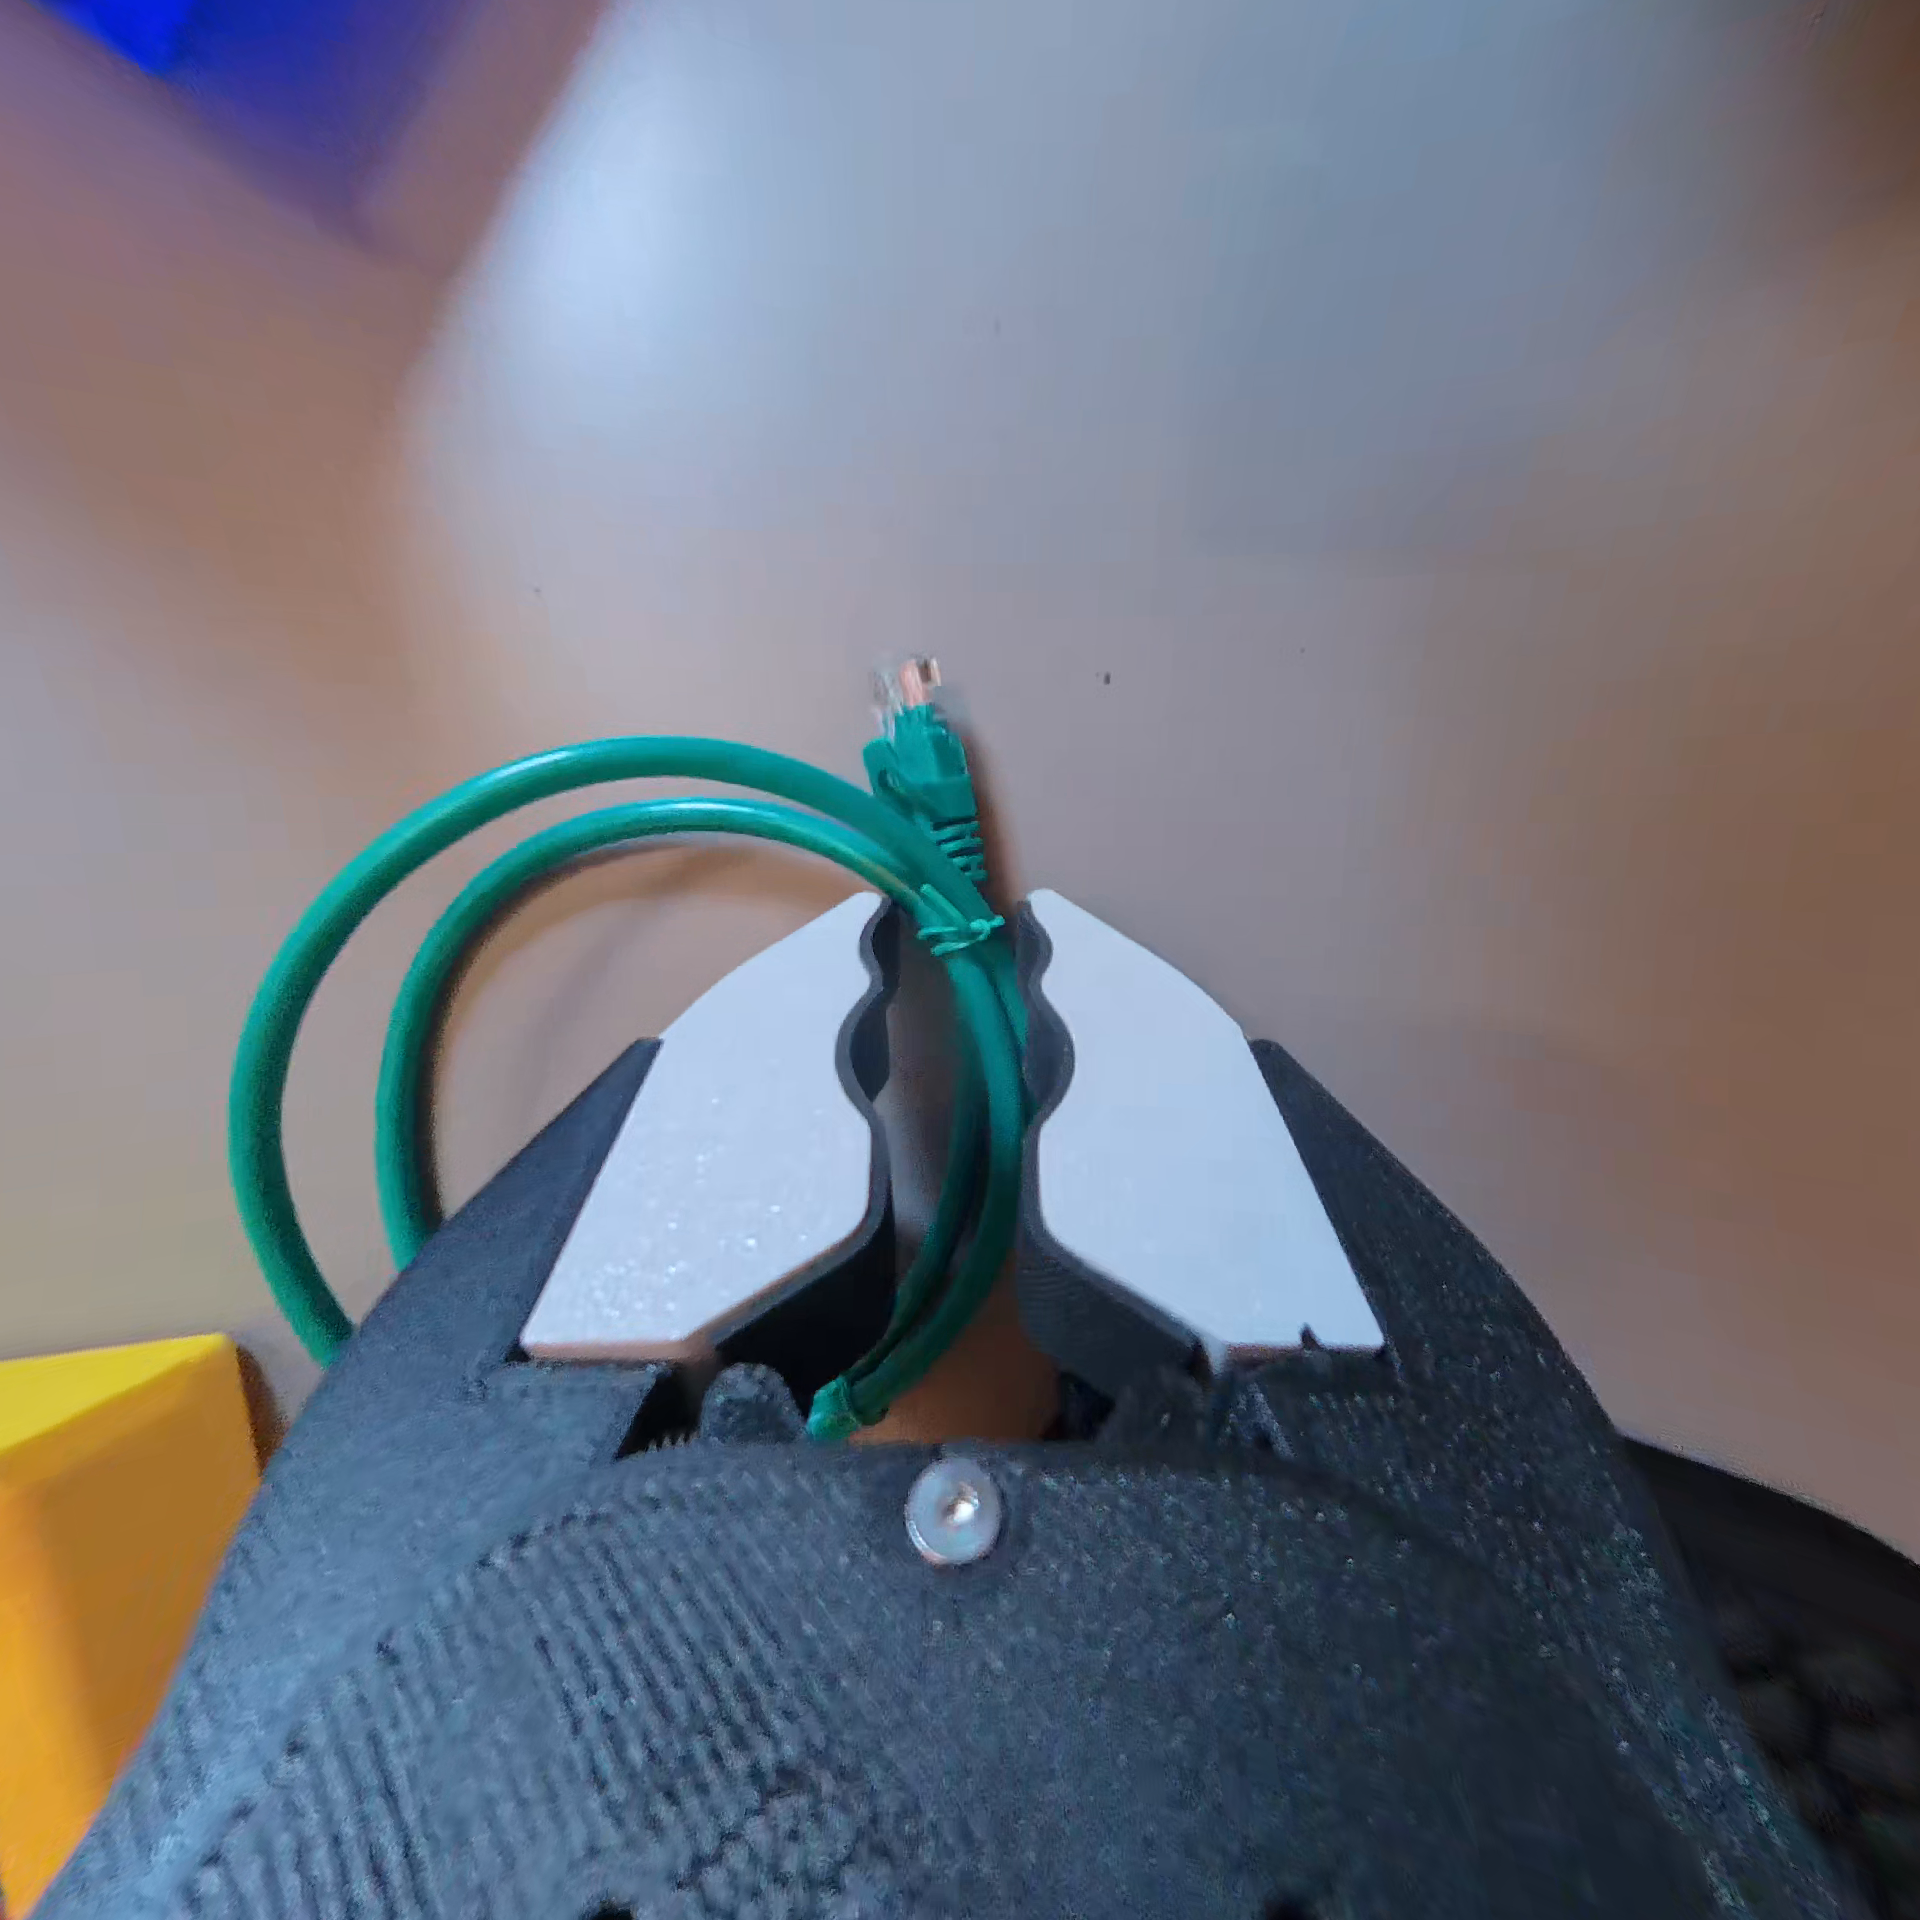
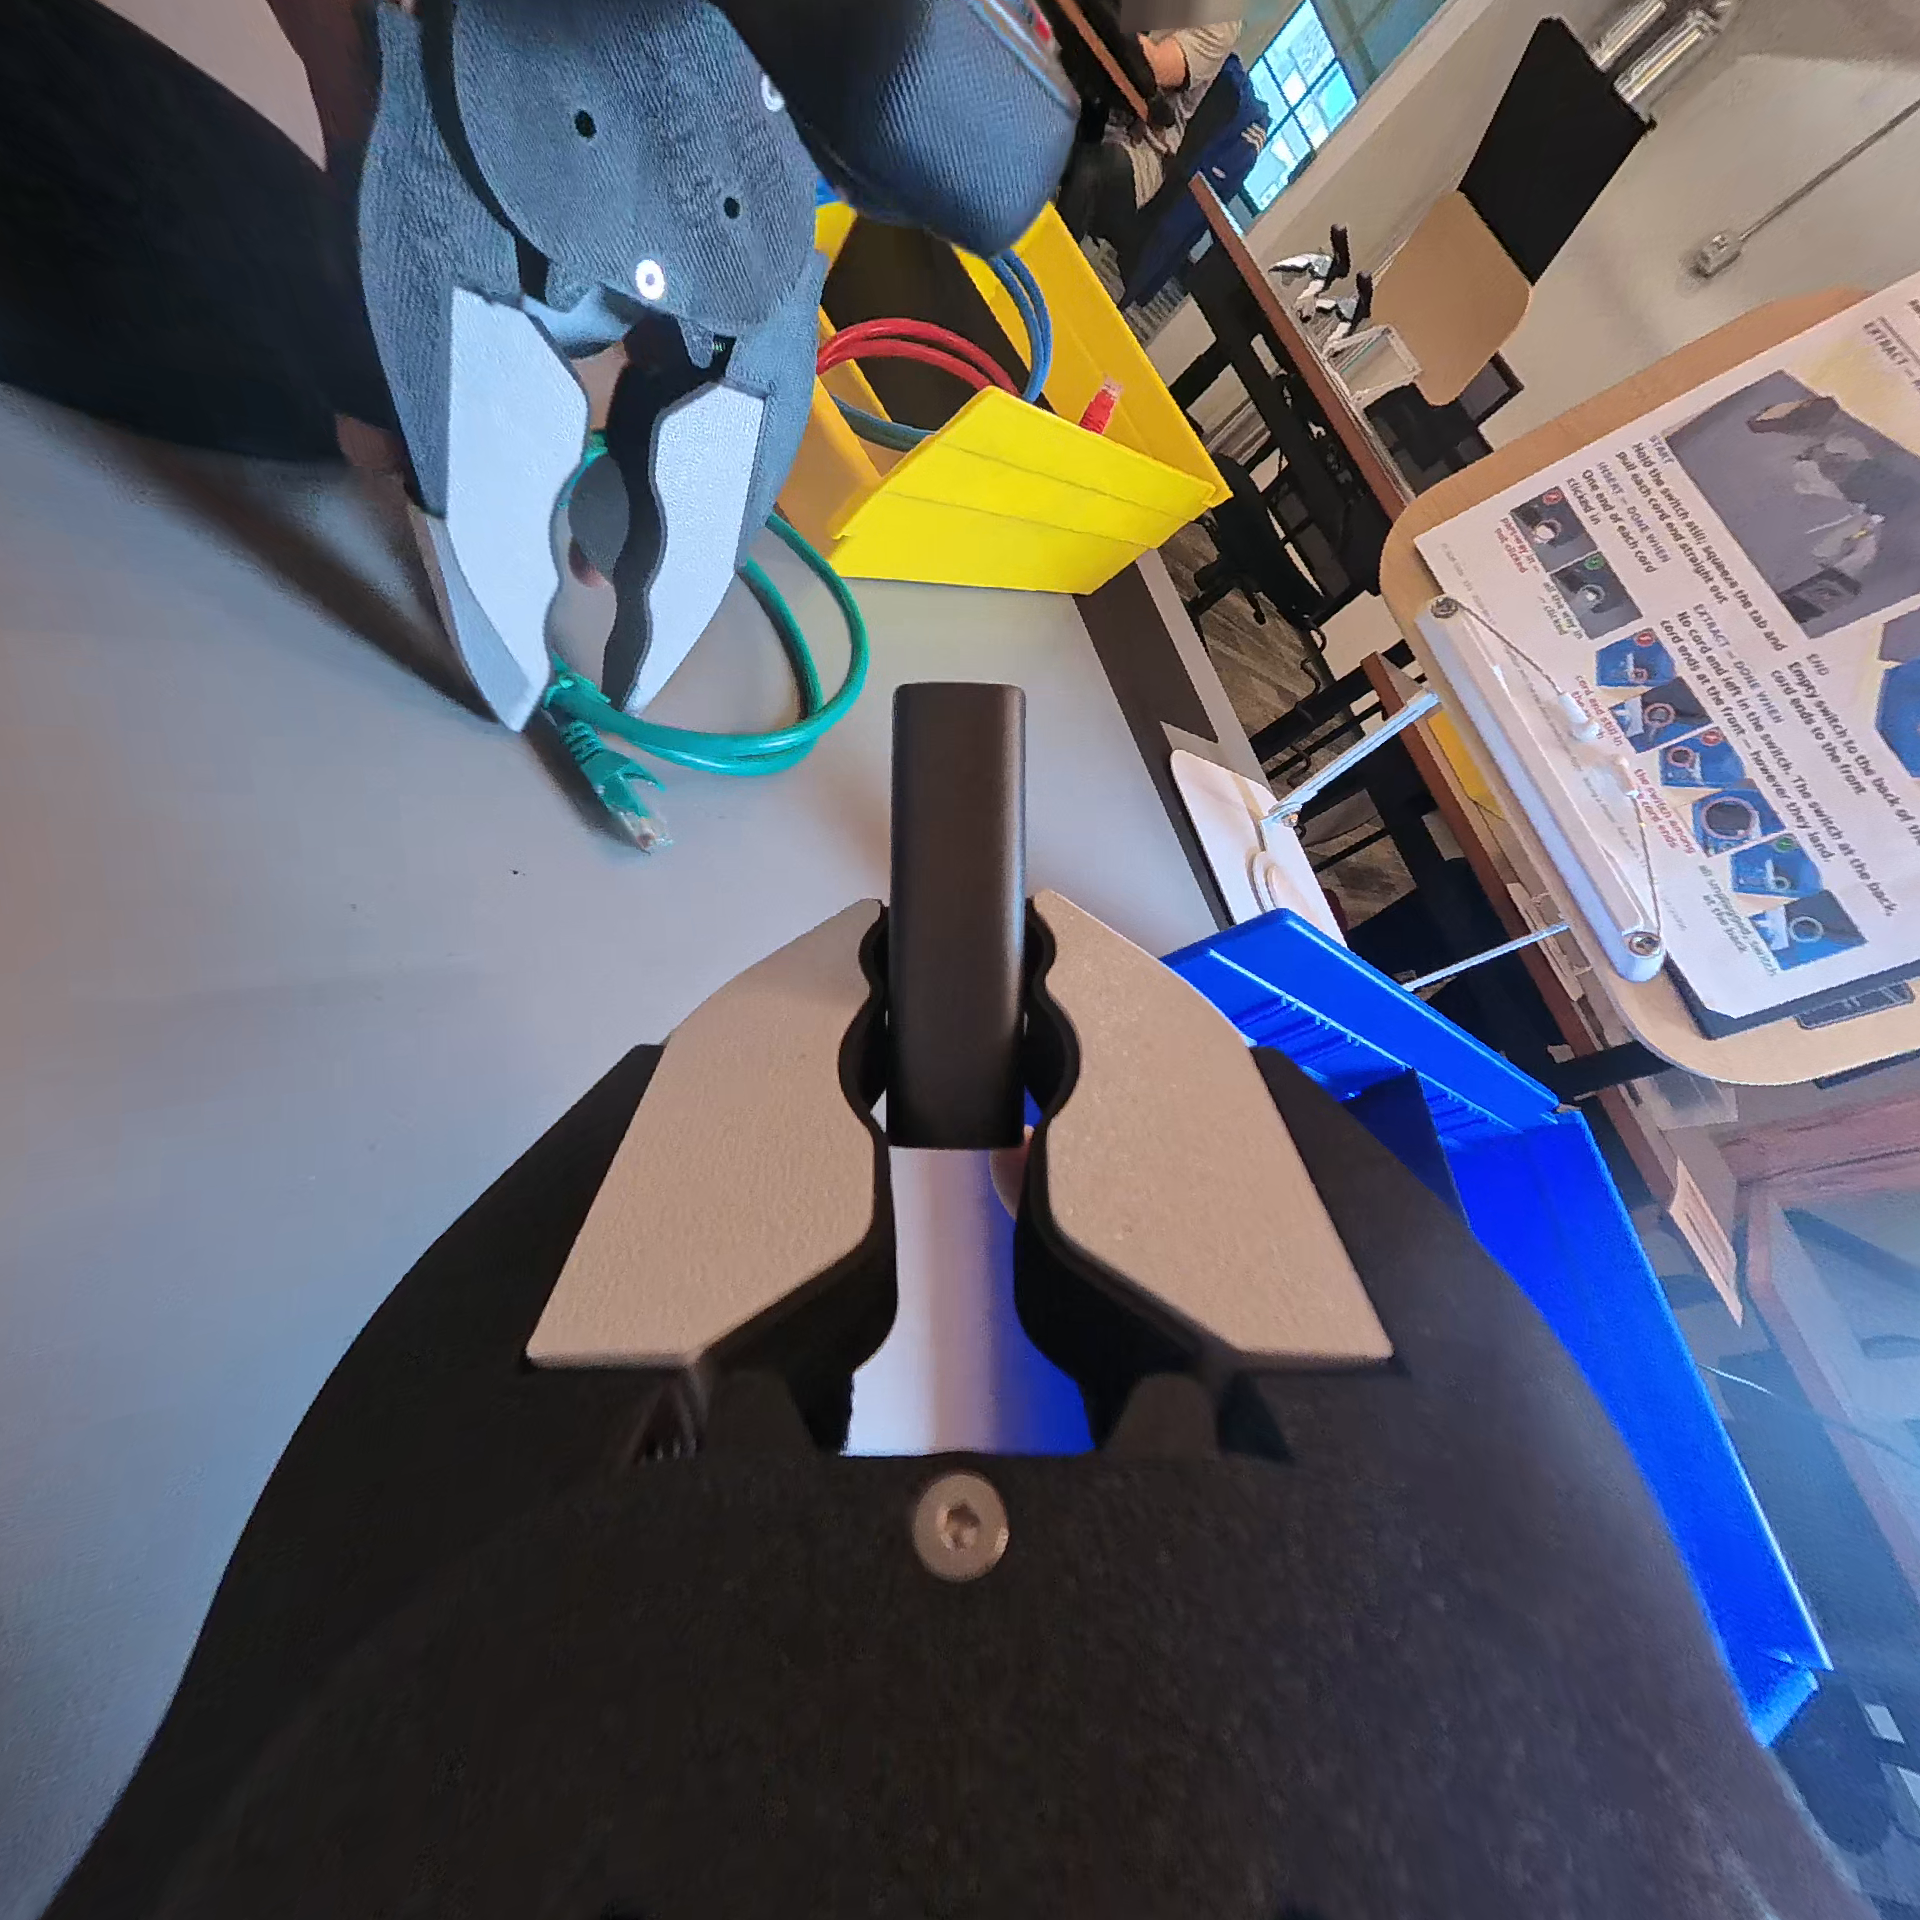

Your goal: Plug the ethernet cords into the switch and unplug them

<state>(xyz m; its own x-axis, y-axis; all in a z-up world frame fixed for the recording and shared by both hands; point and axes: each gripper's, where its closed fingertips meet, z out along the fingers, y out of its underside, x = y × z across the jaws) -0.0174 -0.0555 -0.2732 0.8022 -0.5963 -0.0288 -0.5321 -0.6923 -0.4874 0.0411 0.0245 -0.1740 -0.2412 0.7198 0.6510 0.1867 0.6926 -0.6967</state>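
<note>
My left gripper (image 1: pixel 954 914) is shut on a coiled green ethernet cord (image 1: pixel 312 1039). The cord runs between the jaws against the right finger, and its green plug (image 1: pixel 920 769) with a clear tip sticks out past the fingertips. In the right wrist view the left gripper (image 2: pixel 577 707) points down at the grey table (image 2: pixel 260 935), with the plug (image 2: pixel 613 779) at the table surface and the cord loop (image 2: pixel 821 707) beside it. My right gripper (image 2: pixel 956 925) is shut on a flat black switch (image 2: pixel 956 831), seen edge-on and pointing forward, a short way right of the left gripper.
A yellow bin (image 2: pixel 1018 488) with red and blue cords stands behind the left gripper. A blue bin (image 2: pixel 1455 1143) sits at the table's right edge. An instruction sheet on a stand (image 2: pixel 1714 675) is at right. The left wrist view is blurred, with a yellow bin (image 1: pixel 104 1507) at lower left. Spacing between my two grippers at the tips: around 15 cm.
</note>
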